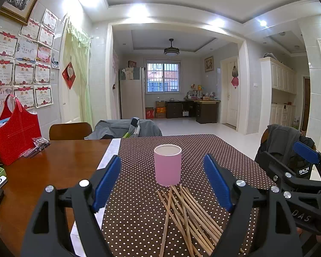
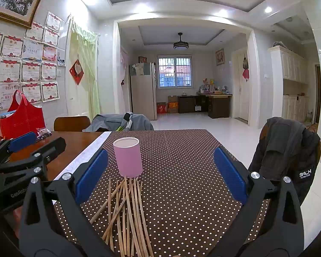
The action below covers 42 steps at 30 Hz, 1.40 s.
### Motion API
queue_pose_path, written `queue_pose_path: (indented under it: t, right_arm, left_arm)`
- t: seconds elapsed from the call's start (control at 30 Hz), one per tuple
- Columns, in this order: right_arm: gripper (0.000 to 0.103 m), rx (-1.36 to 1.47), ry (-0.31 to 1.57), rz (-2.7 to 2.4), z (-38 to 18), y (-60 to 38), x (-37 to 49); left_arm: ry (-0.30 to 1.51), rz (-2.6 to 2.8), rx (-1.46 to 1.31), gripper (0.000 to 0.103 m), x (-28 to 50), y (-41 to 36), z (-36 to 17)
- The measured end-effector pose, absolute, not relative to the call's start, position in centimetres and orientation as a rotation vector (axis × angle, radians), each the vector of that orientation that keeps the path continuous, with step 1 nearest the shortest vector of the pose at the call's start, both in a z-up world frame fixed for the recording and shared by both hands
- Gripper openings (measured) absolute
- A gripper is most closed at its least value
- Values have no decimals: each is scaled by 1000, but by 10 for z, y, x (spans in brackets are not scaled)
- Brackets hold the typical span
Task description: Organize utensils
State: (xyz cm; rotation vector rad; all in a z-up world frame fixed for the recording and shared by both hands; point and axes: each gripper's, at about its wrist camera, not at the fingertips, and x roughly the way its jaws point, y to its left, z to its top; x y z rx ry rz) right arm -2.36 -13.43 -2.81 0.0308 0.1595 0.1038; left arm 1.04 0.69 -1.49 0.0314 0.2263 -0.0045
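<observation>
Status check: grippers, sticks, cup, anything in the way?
Left gripper open, right gripper open, both empty. Sticks piled loose on the cloth, none in the cup. Cup upright just behind the pile. Nothing blocking.

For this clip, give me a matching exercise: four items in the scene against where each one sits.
Items:
1. pink cup
2. wooden sticks
3. red bag
4. dark jacket

Places:
A. draped over a chair on the right
B. on the bare wood, by the wall
C. upright on the dotted cloth
D. in a loose pile in front of the cup

Pairs: 1-C, 2-D, 3-B, 4-A
</observation>
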Motion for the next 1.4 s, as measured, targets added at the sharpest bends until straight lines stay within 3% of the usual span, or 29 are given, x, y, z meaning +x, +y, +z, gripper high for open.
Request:
queue_pose_path:
  t: [1.4]
  right_arm:
    - [97, 35, 199, 101, -33, -131, -18]
  left_arm:
    - [265, 2, 14, 78, 15, 10, -19]
